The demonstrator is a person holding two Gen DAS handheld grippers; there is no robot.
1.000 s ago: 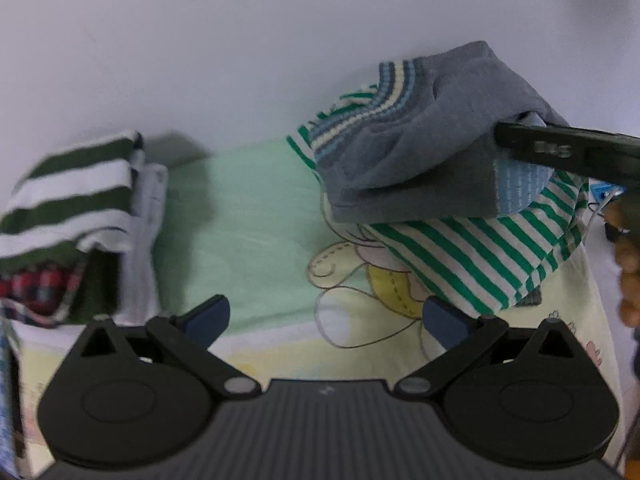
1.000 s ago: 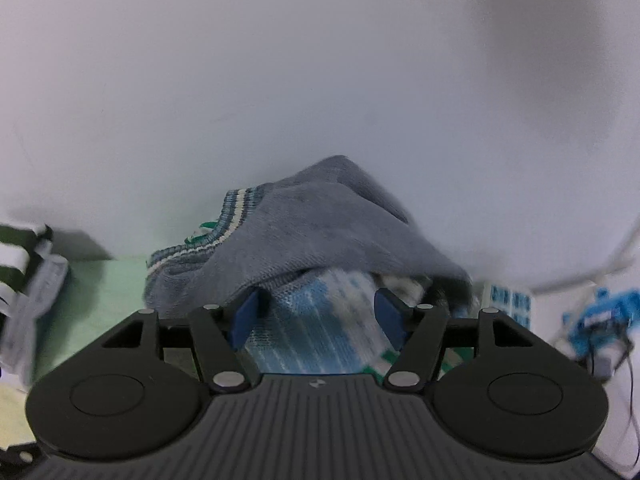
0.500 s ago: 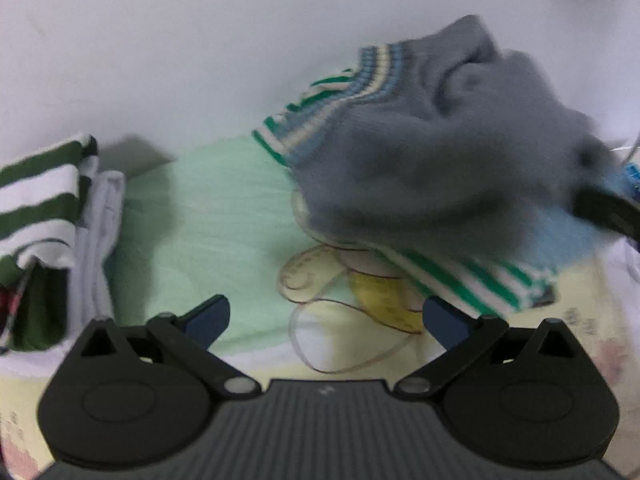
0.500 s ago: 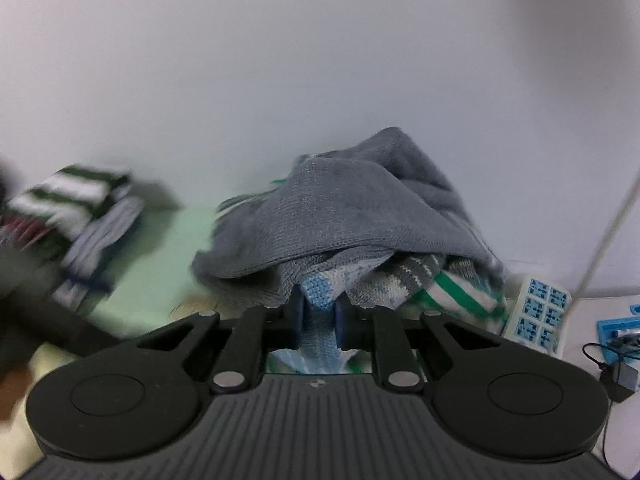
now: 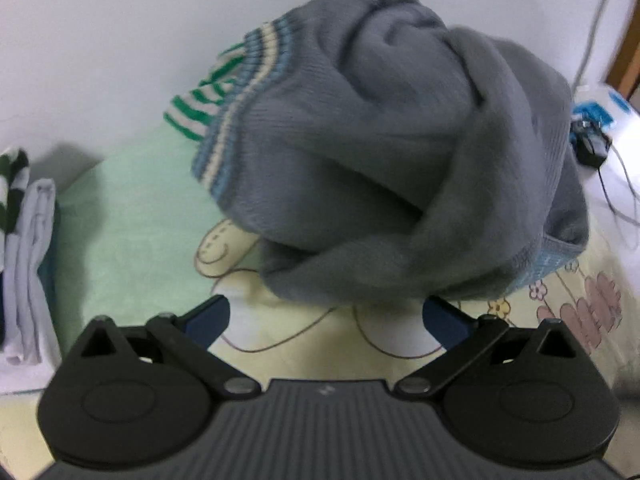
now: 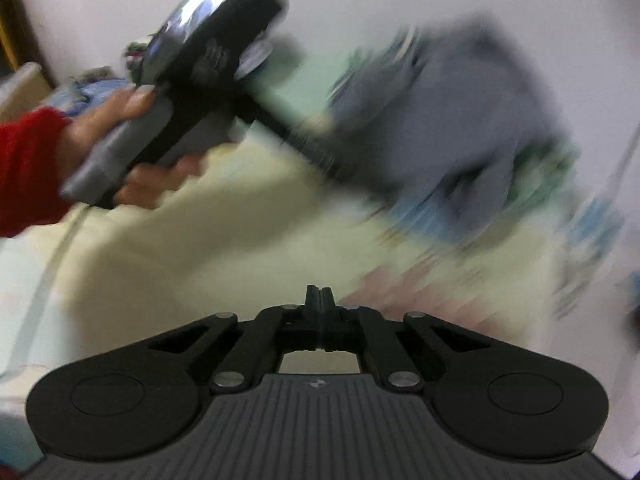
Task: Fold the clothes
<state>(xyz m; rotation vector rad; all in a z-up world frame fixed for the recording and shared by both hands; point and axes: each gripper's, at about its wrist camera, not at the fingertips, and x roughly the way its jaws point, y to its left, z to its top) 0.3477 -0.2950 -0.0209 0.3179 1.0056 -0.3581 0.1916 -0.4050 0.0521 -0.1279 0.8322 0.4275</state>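
Note:
A grey knit sweater (image 5: 392, 160) with a blue and cream striped hem lies bunched on the bed, over a green-and-white striped garment (image 5: 200, 108). My left gripper (image 5: 326, 316) is open, its blue fingertips (image 5: 210, 318) just in front of the sweater's lower edge, not holding it. In the right wrist view my right gripper (image 6: 319, 298) is shut with nothing between its jaws, pulled back from the blurred sweater (image 6: 448, 120). The left gripper's body (image 6: 208, 52), held by a hand with a red sleeve, reaches toward the sweater.
A cartoon-print bedsheet (image 5: 132, 216), green and pale yellow, covers the bed. A stack of folded clothes (image 5: 24, 248) sits at the left edge. A white wall is behind. Cables and a power strip (image 5: 592, 120) lie at the right.
My right gripper, shut on the sweater's edge half a second ago, has come off it, stayed shut, and swung back. My left gripper has moved closer to the sweater.

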